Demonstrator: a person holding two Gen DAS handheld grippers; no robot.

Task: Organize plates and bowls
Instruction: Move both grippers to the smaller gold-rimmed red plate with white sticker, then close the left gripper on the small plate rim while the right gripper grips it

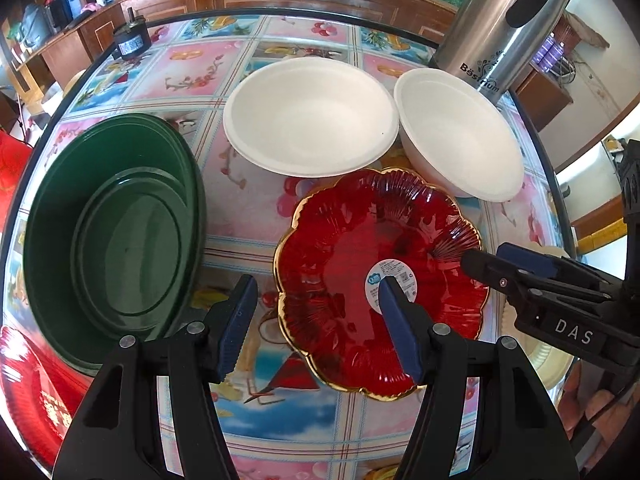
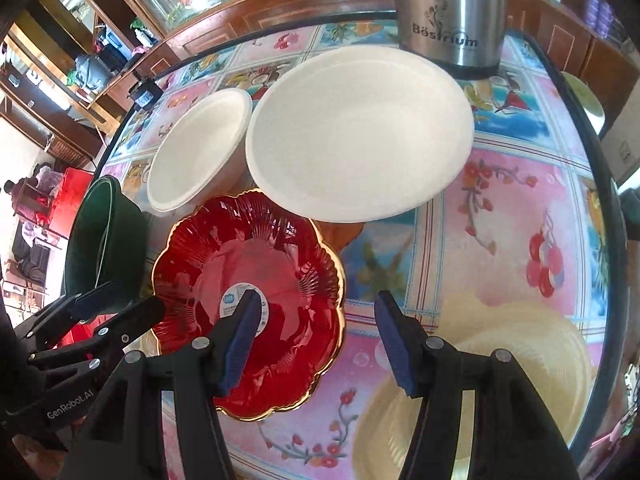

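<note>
At table centre sits the red scalloped plate (image 1: 380, 280), with two white bowls (image 1: 310, 116) touching its rim at 12 and 1 o'clock and the green bowls (image 1: 116, 232) at 9. Your left gripper (image 1: 316, 320) and right gripper (image 2: 314, 340) both hover wide open, holding nothing. Judgement: straddle the gold rim squarely before closing; glossy glass will likely slip.

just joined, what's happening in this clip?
A person holds two handheld grippers over a table of dishes; nothing is picked up yet. The left gripper and the right gripper are both open and empty, on either side of the red scalloped plate. Behind it sit two white bowls; nested green bowls stand to the left, a cream plate to the right, and a steel kettle at the back.
</note>
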